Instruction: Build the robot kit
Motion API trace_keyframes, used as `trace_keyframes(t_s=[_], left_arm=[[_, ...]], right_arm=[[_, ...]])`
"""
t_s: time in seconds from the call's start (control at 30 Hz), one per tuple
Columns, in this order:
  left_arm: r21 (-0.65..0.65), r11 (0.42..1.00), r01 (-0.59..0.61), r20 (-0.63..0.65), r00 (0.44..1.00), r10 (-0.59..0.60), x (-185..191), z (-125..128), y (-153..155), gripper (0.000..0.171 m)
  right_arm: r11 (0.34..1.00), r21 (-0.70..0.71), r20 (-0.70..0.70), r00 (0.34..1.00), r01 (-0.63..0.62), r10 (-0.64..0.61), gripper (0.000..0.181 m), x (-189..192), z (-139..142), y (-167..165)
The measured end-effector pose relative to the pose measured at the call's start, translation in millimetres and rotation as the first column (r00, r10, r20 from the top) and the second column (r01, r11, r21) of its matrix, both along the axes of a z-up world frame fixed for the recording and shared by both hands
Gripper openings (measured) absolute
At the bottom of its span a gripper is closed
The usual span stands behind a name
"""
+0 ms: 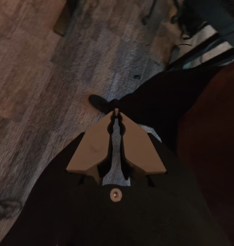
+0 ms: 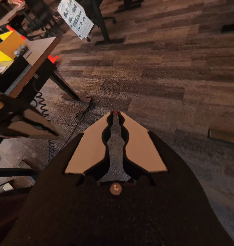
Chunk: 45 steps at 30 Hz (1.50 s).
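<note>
We see the left claw [image 1: 116,114] clenched almost fully, its tan fingers [image 1: 95,145] meeting at the tips on a small pale piece [image 1: 116,110] that pokes out just beyond them. The piece is too small and blurred for us to name. The right claw [image 2: 115,116] is clenched the same way on a small orange piece [image 2: 115,112], also nipped at the very tips. We judge both pieces to be light and stiff. Each is held only by its end, so the grip looks shallow and could let go with a twist; a hold deeper in the tips would be safer. Both pieces are in the air over the carpet floor [image 2: 160,82], not resting on anything. Under the left claw we make out what looks like a dark shoe [image 1: 99,102] on the carpet, with a dark leg beside it. In the right wrist view a tabletop [image 2: 38,49] stands to the left, with a yellow box [image 2: 6,45] on it. A printed sheet [image 2: 76,18] hangs farther back, a coiled cable [image 2: 42,102] drops below the tabletop's edge, and a black cord [image 2: 85,110] lies on the carpet near the claw's tips. A brass floor plate [image 2: 222,135] sits well apart to the right.
</note>
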State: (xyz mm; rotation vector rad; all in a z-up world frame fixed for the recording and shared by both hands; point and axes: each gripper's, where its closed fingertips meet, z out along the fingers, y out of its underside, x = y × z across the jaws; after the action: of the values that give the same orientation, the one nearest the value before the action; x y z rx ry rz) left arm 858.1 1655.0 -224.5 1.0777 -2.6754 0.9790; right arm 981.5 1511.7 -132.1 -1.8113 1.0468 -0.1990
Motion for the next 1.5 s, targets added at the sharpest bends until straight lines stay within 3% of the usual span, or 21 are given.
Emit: trace_keyframes(t_s=[0.13, 0.3, 0.47, 0.57, 0.67, 0.73, 0.83, 0.93, 1.03, 1.13, 1.27, 1.37, 1.5], left_arm=[[0.072, 0.986, -0.151, -0.035, 0.987, 0.154, 66, 21, 54, 0.001], [0.039, 0.949, -0.314, -0.033, 0.948, 0.315, 161, 35, 84, 0.001], [-0.018, 0.954, -0.300, -0.040, 0.953, 0.299, 286, 15, 87, 0.001], [-0.078, 0.974, -0.211, -0.039, 0.977, 0.208, 376, 5, 80, 0.002], [-0.106, 0.993, -0.042, -0.022, 0.999, 0.040, 472, 1, 68, 0.002], [-0.114, 0.990, 0.082, -0.005, 0.997, -0.083, 538, 14, 57, 0.001], [-0.090, 0.956, 0.280, 0.063, 0.959, -0.275, 635, 37, 38, 0.001], [-0.051, 0.917, 0.395, 0.115, 0.914, -0.388, 724, 52, 15, 0.001], [-0.081, 0.916, 0.393, 0.142, 0.914, -0.380, 801, 62, -17, 0.001], [-0.097, 0.939, 0.329, 0.122, 0.941, -0.317, 864, 56, -46, 0.001], [-0.026, 0.962, 0.271, 0.045, 0.962, -0.270, 936, 51, -69, 0.001], [0.038, 0.956, 0.291, -0.015, 0.957, -0.291, 988, 64, -91, 0.001], [0.075, 0.924, 0.376, 0.010, 0.926, -0.377, 1073, 74, -155, 0.001]], right_arm=[[0.990, -0.056, -0.010, 0.992, -0.128, 0.127, 0.006, 133, 24, 13], [0.976, -0.092, 0.030, 0.979, -0.198, 0.201, 0.006, 275, 59, 19], [0.984, -0.083, 0.015, 0.987, -0.156, 0.158, 0.006, 380, 52, 23], [0.993, -0.090, -0.009, 0.997, -0.081, 0.081, 0.006, 429, 34, 20], [0.988, -0.141, -0.065, 0.995, 0.067, -0.076, 0.006, 477, 16, 3], [0.982, -0.107, -0.097, 0.981, 0.155, -0.165, 0.006, 509, 23, -5], [0.970, -0.131, -0.074, 0.974, 0.203, -0.214, 0.006, 560, 29, -14], [0.959, -0.082, -0.072, 0.958, 0.272, -0.278, 0.006, 612, 28, -24], [0.946, -0.030, -0.059, 0.944, 0.322, -0.324, 0.006, 675, 16, -40], [0.933, 0.054, -0.062, 0.933, 0.357, -0.353, 0.006, 752, -5, -65], [0.923, 0.100, -0.112, 0.926, 0.372, -0.361, 0.006, 865, -40, -111], [0.898, 0.153, -0.126, 0.910, 0.412, -0.396, 0.006, 942, -20, -162], [0.912, 0.118, -0.028, 0.919, 0.393, -0.393, 0.006, 1020, 21, -245]])
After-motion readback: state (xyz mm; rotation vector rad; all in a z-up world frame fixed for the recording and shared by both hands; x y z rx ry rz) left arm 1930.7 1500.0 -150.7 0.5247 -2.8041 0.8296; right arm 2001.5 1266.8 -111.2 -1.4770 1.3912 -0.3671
